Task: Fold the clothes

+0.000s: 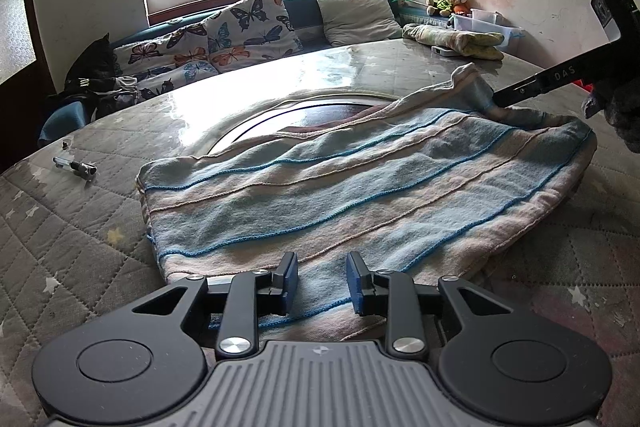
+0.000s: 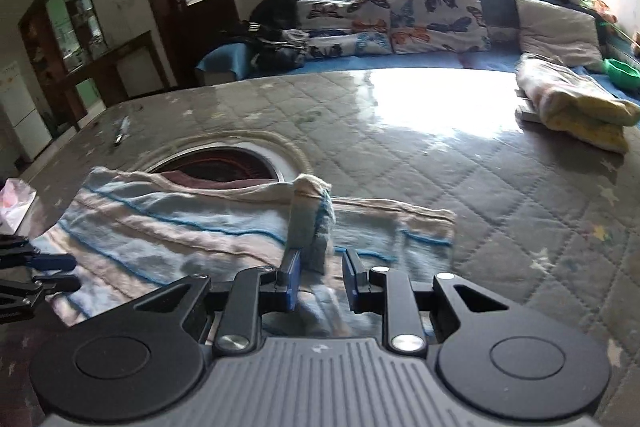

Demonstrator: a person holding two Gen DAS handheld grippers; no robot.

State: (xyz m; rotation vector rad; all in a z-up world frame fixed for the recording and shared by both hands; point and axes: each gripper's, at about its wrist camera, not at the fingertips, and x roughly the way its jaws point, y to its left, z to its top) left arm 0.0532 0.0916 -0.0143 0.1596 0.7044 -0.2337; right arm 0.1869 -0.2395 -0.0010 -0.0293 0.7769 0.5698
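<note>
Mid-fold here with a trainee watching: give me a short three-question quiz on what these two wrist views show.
1. True or false: the left tool is shut on the blue-and-beige striped cloth.
2. In the left wrist view, the clear black-capped pen lies: A) left of the cloth, on the quilted grey table cover; B) on the cloth; C) right of it.
3. Which tool has the cloth's raised corner standing at its fingers?
Key: 1 false, its jaws stand apart; 2 A; 3 the right tool.
</note>
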